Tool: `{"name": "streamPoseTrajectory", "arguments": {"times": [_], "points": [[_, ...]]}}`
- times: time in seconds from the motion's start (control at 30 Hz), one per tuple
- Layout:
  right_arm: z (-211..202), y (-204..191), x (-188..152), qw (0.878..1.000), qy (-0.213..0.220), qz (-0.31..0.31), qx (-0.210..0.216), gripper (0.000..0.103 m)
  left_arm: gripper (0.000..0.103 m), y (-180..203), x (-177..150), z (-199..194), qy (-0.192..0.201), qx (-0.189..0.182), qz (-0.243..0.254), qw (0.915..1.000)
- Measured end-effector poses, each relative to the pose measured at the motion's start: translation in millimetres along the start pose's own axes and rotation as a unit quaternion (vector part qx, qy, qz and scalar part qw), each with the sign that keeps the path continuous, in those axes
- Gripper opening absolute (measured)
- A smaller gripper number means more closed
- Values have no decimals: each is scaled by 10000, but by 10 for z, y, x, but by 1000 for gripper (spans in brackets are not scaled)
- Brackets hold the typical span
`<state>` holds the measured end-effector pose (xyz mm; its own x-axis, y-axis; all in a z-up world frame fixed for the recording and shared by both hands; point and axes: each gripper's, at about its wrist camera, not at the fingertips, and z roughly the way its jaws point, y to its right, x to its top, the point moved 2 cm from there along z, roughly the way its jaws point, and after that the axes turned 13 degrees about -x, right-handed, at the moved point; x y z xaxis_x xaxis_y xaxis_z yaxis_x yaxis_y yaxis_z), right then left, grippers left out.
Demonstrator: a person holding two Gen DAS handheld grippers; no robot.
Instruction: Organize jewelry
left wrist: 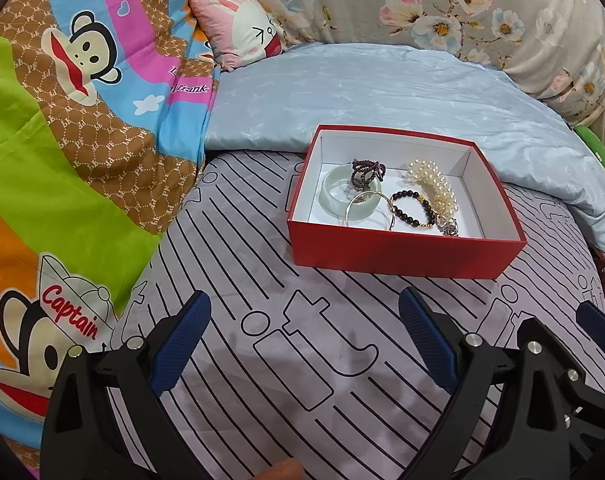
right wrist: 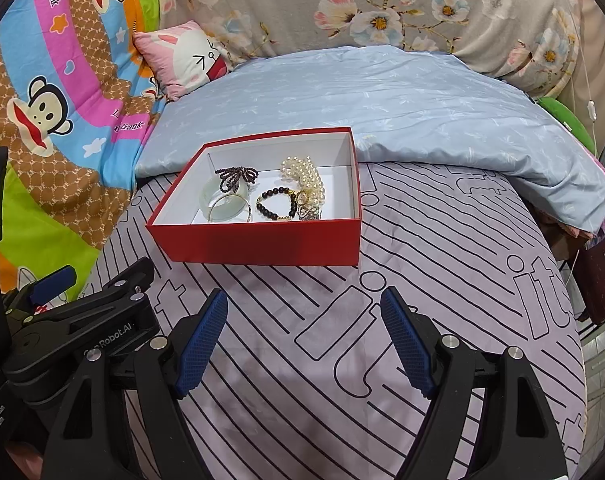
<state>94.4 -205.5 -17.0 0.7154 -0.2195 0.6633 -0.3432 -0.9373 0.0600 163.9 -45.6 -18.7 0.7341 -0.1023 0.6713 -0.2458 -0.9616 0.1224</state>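
Red box point(left wrist: 402, 254): open-topped, white inside, on the striped bed sheet point(left wrist: 262, 360).
Jade bangle point(left wrist: 338, 192): inside the box, left part, a purple bead bracelet point(left wrist: 366, 172) lying on it.
Gold bangle point(left wrist: 372, 210): inside the box, at its near wall.
Dark bead bracelet point(left wrist: 412, 210): middle of the box.
Pearl strands point(left wrist: 432, 184): right of the dark beads (touching them).
Left tool point(left wrist: 304, 344): short of the box, spread wide, holding nothing.
Right tool point(right wrist: 304, 340): short of the box, spread, holding nothing.

Striped lilac bedsheet point(right wrist: 442, 240), pale blue quilt point(right wrist: 382, 100), floral cover point(right wrist: 342, 4), cartoon blanket point(left wrist: 62, 140)
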Motion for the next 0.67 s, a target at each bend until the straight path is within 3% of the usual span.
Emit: {"name": "streamPoseTrajectory", "arguments": {"times": [0.67], "points": [[25, -10, -44, 10000, -42, -14, -28, 77, 92, 36, -80, 35, -82, 7, -59, 9999]]}}
